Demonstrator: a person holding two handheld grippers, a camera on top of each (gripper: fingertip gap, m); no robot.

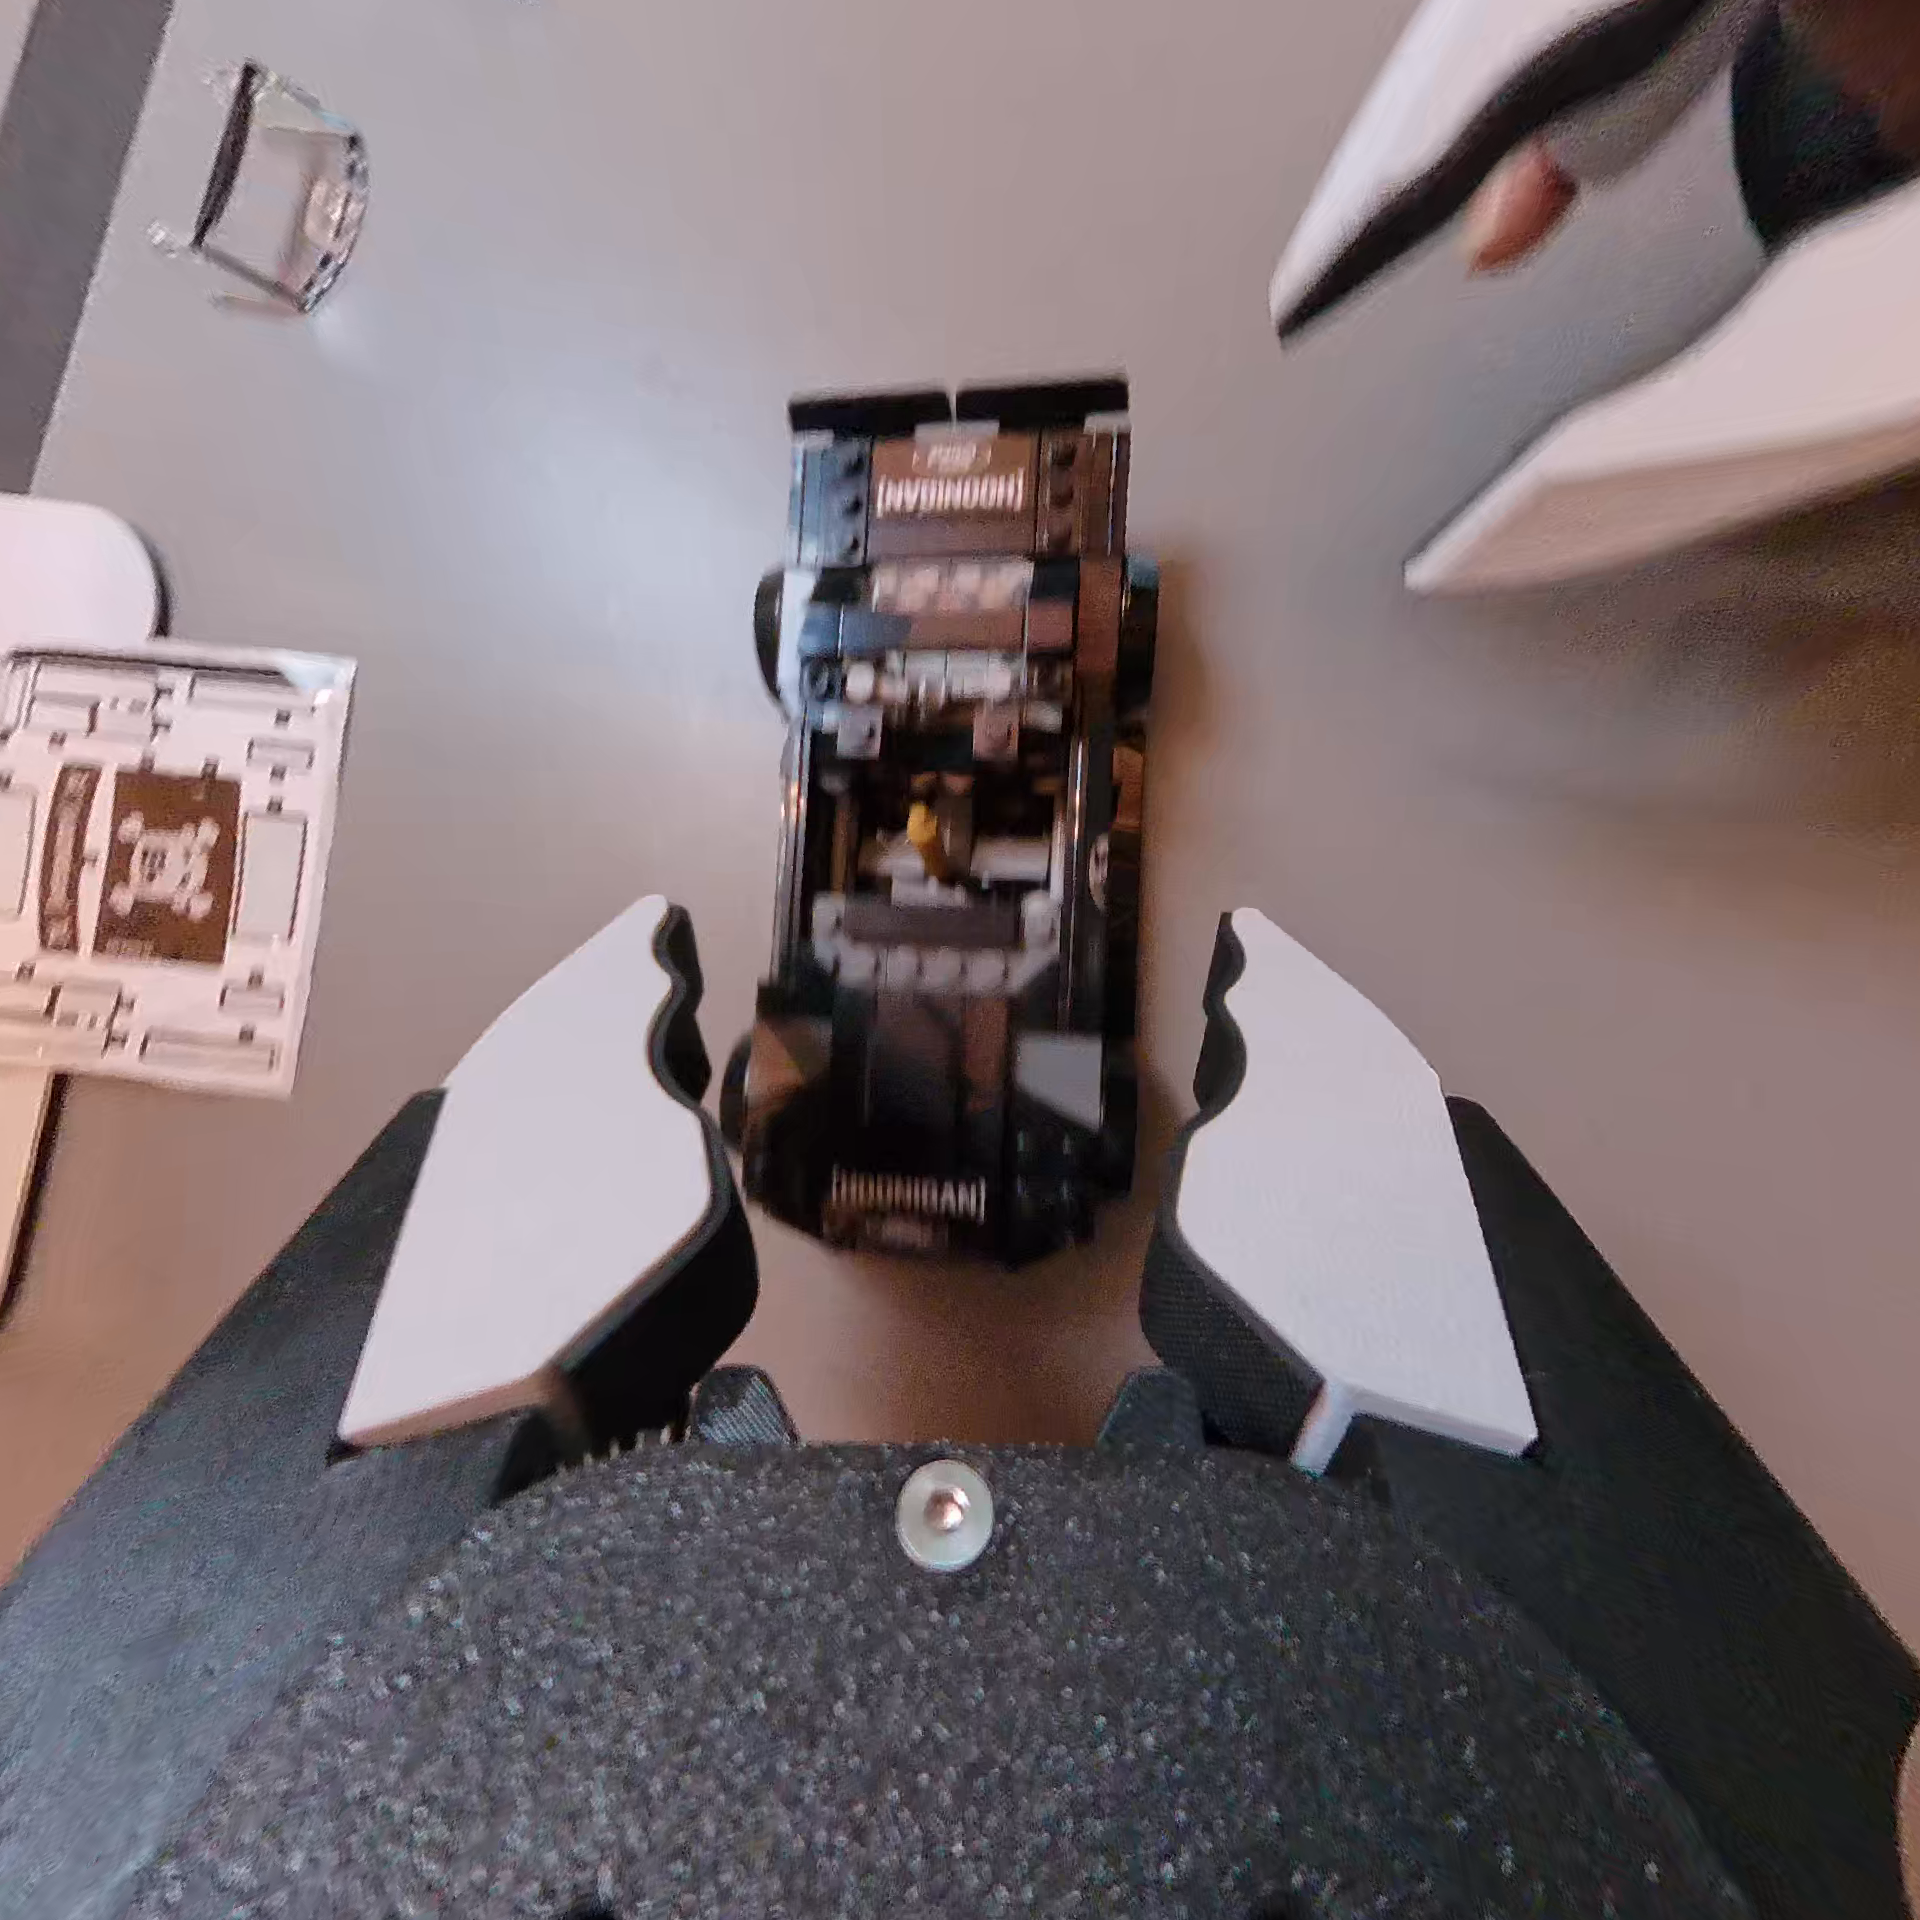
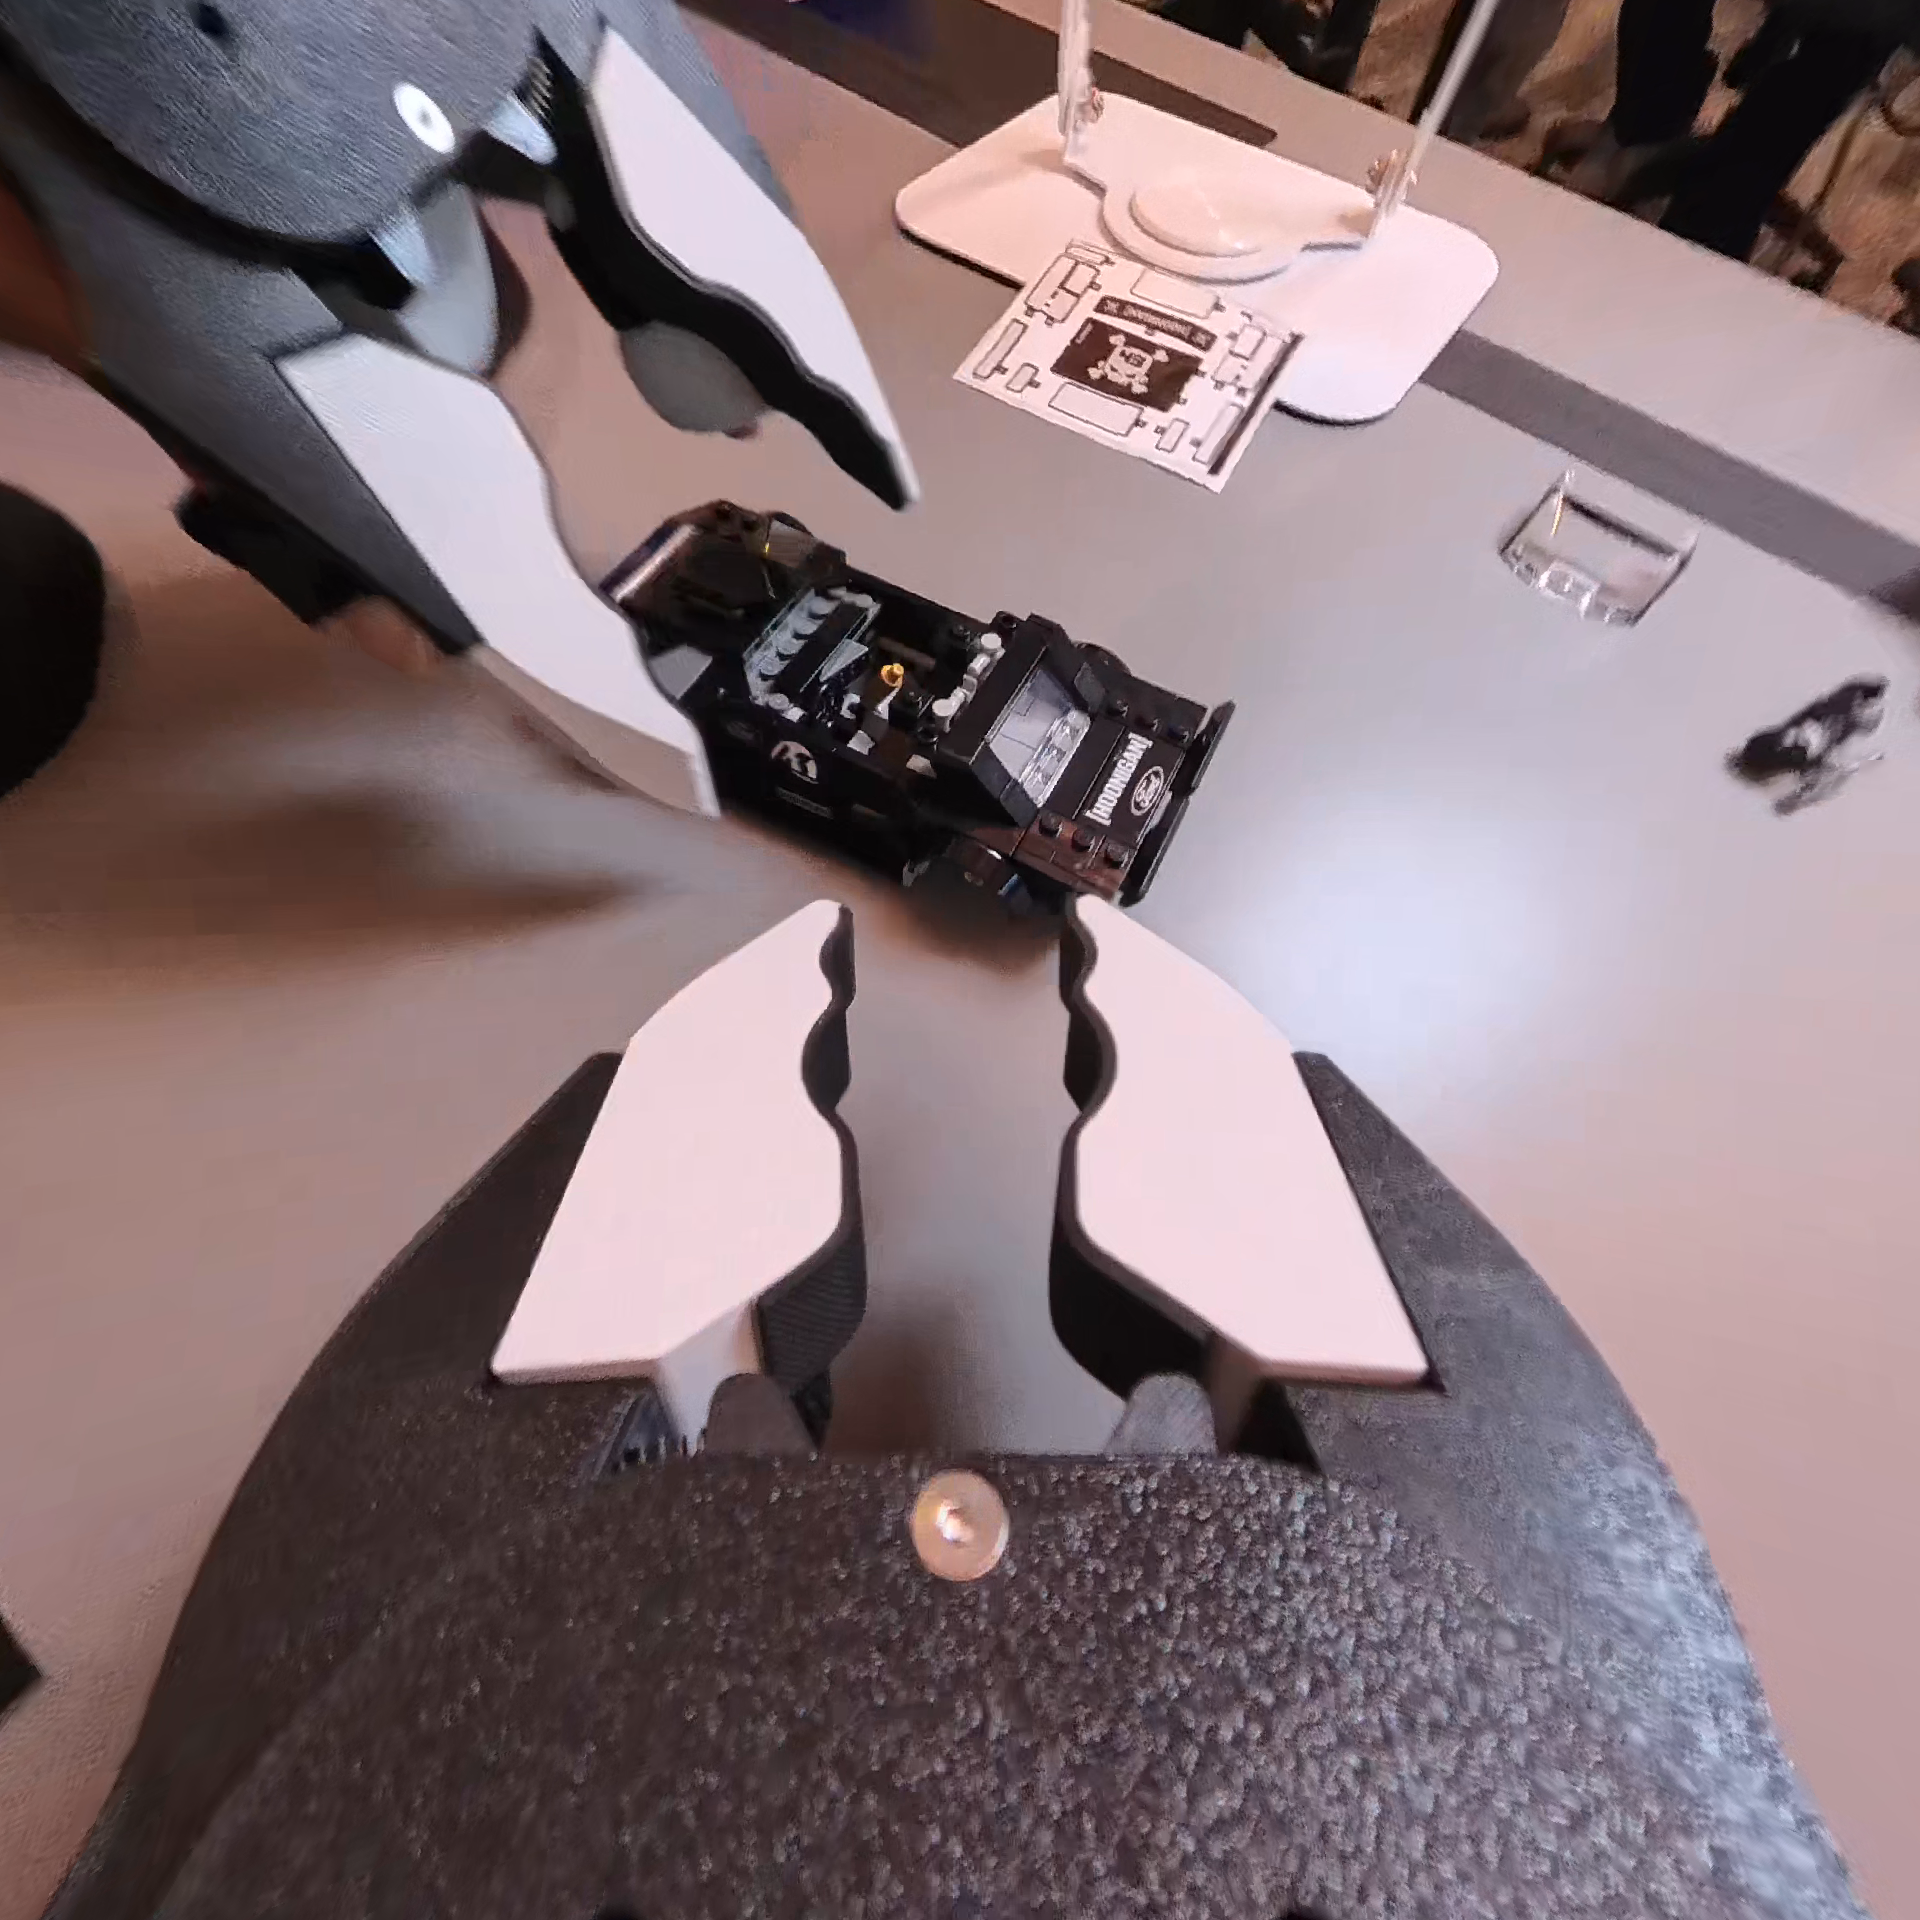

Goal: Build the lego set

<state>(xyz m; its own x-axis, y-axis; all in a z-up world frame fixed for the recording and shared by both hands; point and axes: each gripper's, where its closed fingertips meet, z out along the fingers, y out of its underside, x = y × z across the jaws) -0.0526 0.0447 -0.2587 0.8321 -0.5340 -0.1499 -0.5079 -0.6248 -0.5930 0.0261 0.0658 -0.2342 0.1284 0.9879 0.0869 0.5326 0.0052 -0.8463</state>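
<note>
A black lego car (image 1: 951, 831) with an open cockpit lies on the grey table (image 1: 520, 468). My left gripper (image 1: 951, 925) is open, with its fingers on either side of the car's near end and a gap on each side. In the right wrist view the car (image 2: 935, 717) lies just beyond my right gripper (image 2: 956, 920), which is open and empty. The left gripper (image 2: 795, 644) reaches in there from the upper left over the car's far end. The right gripper (image 1: 1351, 447) shows blurred at the upper right of the left wrist view.
A clear windshield piece (image 2: 1600, 561) and a small black piece (image 2: 1818, 738) lie to the right of the car. A sticker sheet (image 2: 1127, 364) rests against a white stand base (image 2: 1403, 270) at the back. The windshield (image 1: 281, 187) and the sheet (image 1: 156, 862) also show in the left wrist view.
</note>
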